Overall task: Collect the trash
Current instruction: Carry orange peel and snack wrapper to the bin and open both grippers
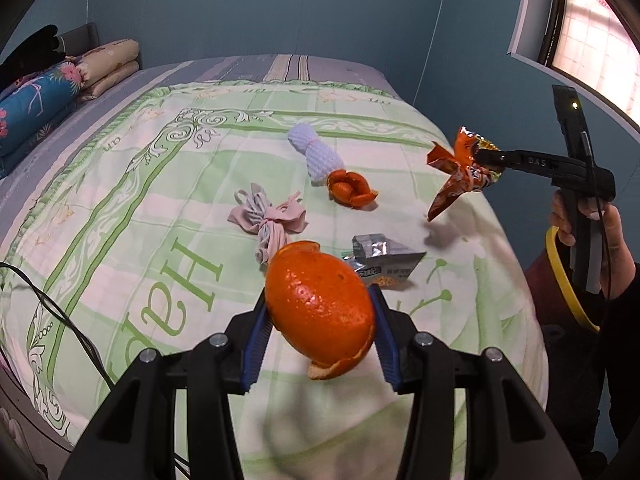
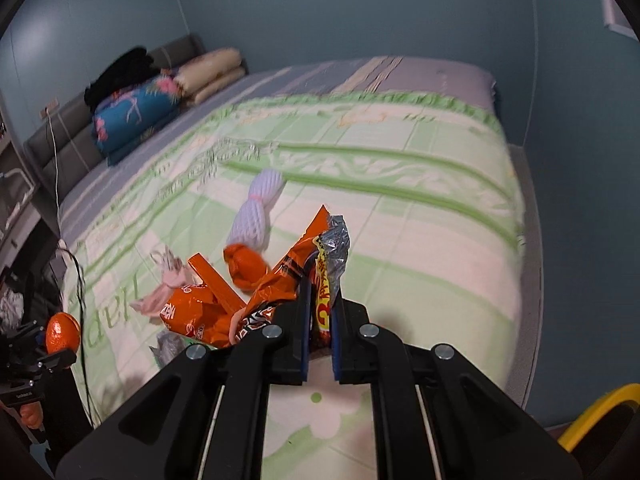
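I am reading large green letters printed on the bedspread (image 1: 120, 184): in the left wrist view "Hap" is showing, turned sideways, with the orange peel covering whatever follows. In the right wrist view the same word is appearing as "Hap" near the bed's left edge, blurred. On the black arm of the right gripper (image 1: 486, 159), pale letters "DAS" are showing. The orange snack wrapper (image 2: 256, 300) is carrying yellow and white characters, too crumpled for me to read. The silver foil packet (image 1: 384, 258) is bearing a dark label with small characters that I am unable to make out.
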The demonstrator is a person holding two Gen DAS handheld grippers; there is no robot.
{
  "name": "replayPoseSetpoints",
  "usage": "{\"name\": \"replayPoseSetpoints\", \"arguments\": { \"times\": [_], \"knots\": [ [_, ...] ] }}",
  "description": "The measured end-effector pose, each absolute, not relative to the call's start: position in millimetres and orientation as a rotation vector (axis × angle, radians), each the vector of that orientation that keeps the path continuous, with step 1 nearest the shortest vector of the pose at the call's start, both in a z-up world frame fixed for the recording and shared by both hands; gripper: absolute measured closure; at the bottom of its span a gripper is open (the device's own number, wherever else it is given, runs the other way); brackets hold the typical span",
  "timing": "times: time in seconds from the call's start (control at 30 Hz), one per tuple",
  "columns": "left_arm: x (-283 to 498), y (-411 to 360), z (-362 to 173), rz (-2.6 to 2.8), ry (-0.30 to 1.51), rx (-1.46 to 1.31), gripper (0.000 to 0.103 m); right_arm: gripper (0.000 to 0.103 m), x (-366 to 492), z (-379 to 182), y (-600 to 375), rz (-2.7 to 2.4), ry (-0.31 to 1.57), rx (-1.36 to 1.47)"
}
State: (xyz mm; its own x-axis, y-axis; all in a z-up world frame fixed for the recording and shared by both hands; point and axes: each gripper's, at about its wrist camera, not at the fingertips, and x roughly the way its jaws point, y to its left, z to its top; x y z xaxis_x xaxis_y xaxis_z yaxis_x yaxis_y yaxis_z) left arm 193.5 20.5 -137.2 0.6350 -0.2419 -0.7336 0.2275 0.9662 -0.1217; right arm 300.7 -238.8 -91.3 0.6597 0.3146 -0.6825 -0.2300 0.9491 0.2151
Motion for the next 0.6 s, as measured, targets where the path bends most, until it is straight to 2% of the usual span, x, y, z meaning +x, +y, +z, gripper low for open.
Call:
{"name": "replayPoseSetpoints", "arguments": {
  "times": [0.3, 0.6],
  "knots": [
    [176, 3, -83, -0.27, 0.695, 0.016, 0.059, 0.096, 246, -26, -272, 0.282, 0.619, 0.156],
    [156, -47, -22, -0.294, 0.552, 0.068, 0.059, 0.096, 180, 23, -309, 0.211, 0.481, 0.175]
  ]
}}
